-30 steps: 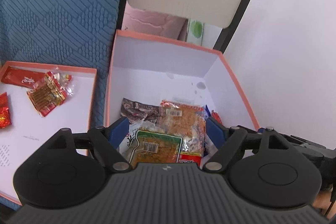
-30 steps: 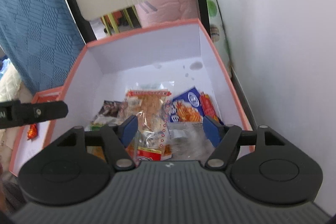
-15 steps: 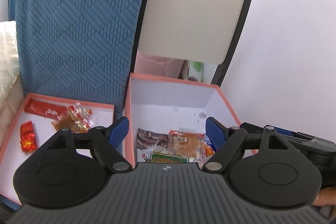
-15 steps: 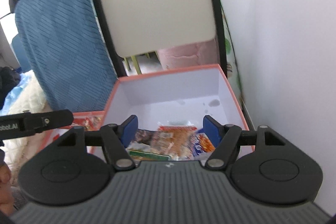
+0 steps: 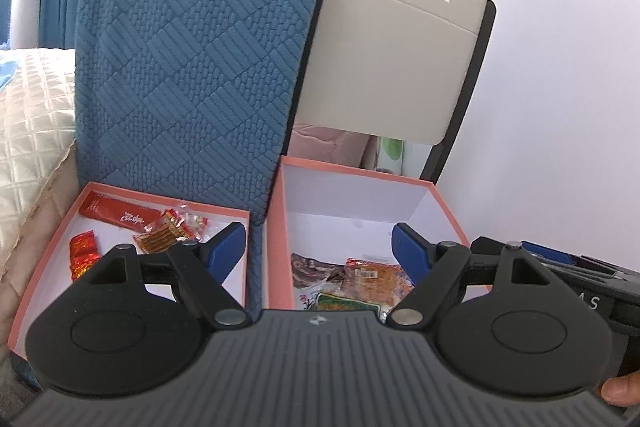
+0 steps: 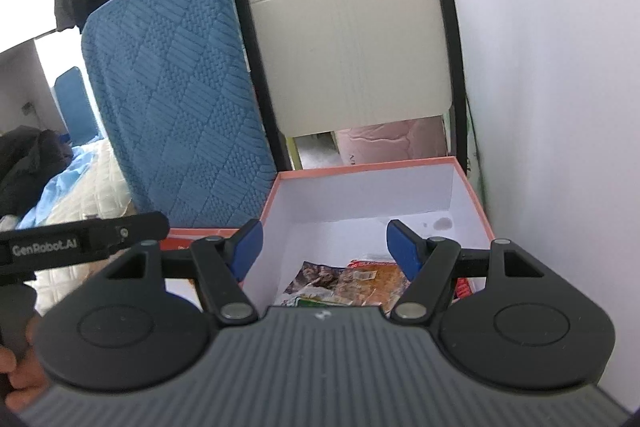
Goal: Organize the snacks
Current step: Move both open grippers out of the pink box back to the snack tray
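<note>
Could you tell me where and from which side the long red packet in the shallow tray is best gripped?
Probably across the red packet's narrow width near its middle, coming from above. It lies flat against the shallow tray's far wall, so a side approach looks blocked, and the left gripper is open and empty.

black ribbed tool (image 5: 318,247) bodies, blue finger pads (image 6: 402,247), silver pivot screws, round black discs

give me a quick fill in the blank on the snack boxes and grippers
1. Both boxes have rims coloured ____.
2. The long red packet lies in the ____ box.
3. The left gripper holds ____.
4. Behind the deep box stands a white ____.

Missing words: pink; shallow; nothing; chair
</note>
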`<action>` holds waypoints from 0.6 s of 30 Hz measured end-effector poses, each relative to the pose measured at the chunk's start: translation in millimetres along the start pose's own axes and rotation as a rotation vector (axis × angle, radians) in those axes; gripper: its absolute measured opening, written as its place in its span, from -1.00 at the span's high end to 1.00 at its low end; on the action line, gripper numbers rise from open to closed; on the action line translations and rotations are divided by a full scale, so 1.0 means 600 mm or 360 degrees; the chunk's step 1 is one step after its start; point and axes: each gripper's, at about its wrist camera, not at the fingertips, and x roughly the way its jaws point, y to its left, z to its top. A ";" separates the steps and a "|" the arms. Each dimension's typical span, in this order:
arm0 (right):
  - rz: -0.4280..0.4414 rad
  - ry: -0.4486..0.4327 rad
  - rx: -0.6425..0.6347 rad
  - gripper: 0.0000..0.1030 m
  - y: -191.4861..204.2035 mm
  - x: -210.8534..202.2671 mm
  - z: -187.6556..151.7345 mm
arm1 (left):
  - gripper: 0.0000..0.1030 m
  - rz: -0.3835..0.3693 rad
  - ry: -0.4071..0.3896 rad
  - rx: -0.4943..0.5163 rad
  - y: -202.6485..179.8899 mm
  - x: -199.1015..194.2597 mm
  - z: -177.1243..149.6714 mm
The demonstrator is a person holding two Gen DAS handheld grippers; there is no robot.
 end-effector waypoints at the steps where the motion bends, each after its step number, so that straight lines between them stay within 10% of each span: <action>1: 0.0006 -0.0001 -0.0003 -0.37 0.003 -0.001 -0.003 | -0.62 0.0002 -0.0004 -0.0006 0.004 -0.003 -0.001; 18: 0.0110 0.0044 -0.0066 -0.37 0.083 -0.001 -0.045 | -0.62 0.0072 -0.0019 -0.0102 0.091 -0.047 -0.036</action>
